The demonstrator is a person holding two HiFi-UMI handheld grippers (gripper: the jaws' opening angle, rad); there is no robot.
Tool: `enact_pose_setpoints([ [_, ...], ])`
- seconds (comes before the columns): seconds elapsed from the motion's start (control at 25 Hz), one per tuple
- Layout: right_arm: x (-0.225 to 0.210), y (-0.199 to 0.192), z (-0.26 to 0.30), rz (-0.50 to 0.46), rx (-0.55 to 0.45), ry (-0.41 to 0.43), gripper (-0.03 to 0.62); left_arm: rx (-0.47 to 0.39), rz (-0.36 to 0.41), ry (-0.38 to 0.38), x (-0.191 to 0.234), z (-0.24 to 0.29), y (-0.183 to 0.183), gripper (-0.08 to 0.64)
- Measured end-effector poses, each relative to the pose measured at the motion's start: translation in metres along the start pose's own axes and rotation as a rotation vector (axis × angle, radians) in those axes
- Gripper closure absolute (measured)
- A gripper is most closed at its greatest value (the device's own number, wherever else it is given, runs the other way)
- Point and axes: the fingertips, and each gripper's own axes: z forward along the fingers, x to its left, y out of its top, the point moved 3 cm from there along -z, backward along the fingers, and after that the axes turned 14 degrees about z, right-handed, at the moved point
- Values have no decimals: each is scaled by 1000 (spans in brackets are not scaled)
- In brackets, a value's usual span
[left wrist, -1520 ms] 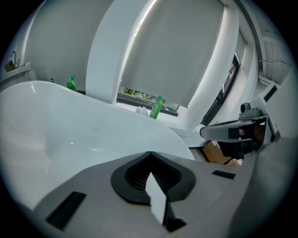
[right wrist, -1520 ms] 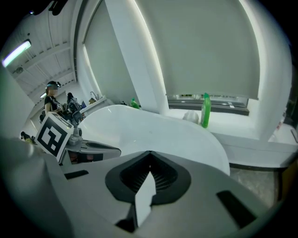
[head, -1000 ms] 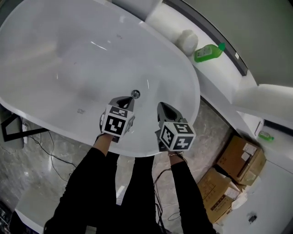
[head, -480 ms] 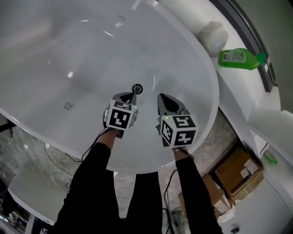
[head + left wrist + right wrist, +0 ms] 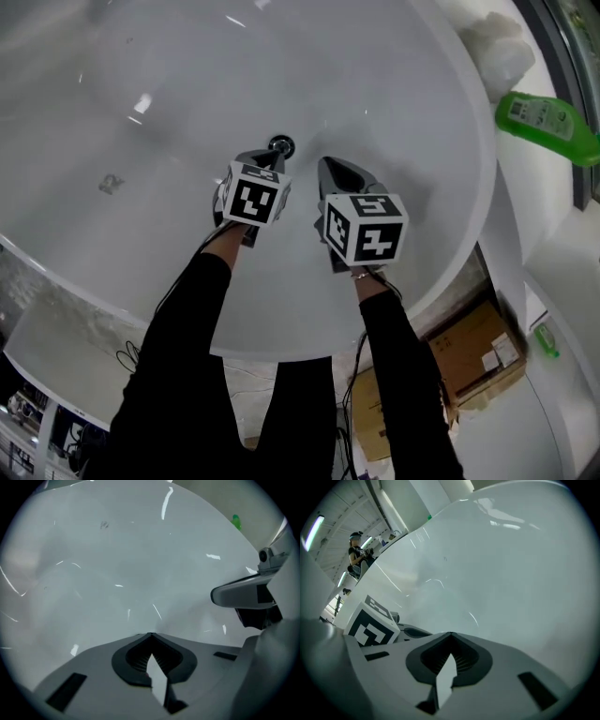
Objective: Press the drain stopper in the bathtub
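The white bathtub [image 5: 441, 262] fills the head view. Its round metal drain stopper [image 5: 279, 145] sits in the tub floor near the top centre. My left gripper [image 5: 266, 157] is shut and holds nothing; its tip hangs just left of and below the stopper, and I cannot tell if it touches. My right gripper [image 5: 329, 168] is shut and empty too, a little to the stopper's right. In the left gripper view the closed left gripper [image 5: 150, 634] faces bare tub wall, with the right gripper [image 5: 243, 595] at the side. The right gripper [image 5: 451, 633] view shows tub wall and the left gripper's marker cube [image 5: 372, 620].
A green bottle [image 5: 548, 122] and a white lumpy object [image 5: 502, 47] lie on the ledge beyond the tub. Cardboard boxes [image 5: 478, 352] and cables are on the floor at the lower right. A person [image 5: 358, 550] stands far off in the right gripper view.
The head view has swung further over the tub, so the stopper and both grippers sit higher in frame. Both grippers stay shut, the left tip still beside the stopper.
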Motion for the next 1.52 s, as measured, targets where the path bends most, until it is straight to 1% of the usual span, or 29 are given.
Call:
enact_pose_setpoints([
  [0.2,-6,-16,31,-30,83,20,592,33,-22,23,2,35,-19,555],
  [0.36,-11,-21,54,-41,121,26,591,37,-30,37,8,58,-31,555],
  [0.56,-17,-26,77,-45,161,30,592,64,-41,38,14,80,-48,555],
  [0.84,-27,-30,100,-59,198,24,592,82,-89,37,21,106,-60,555],
  [1.24,-33,-35,107,-56,222,25,592,117,-93,37,21,125,-70,555],
  [1.4,-34,-35,107,-56,224,30,591,157,-103,46,20,131,-74,555],
  [1.52,-35,-35,107,-61,224,35,591,171,-86,61,18,133,-73,555],
])
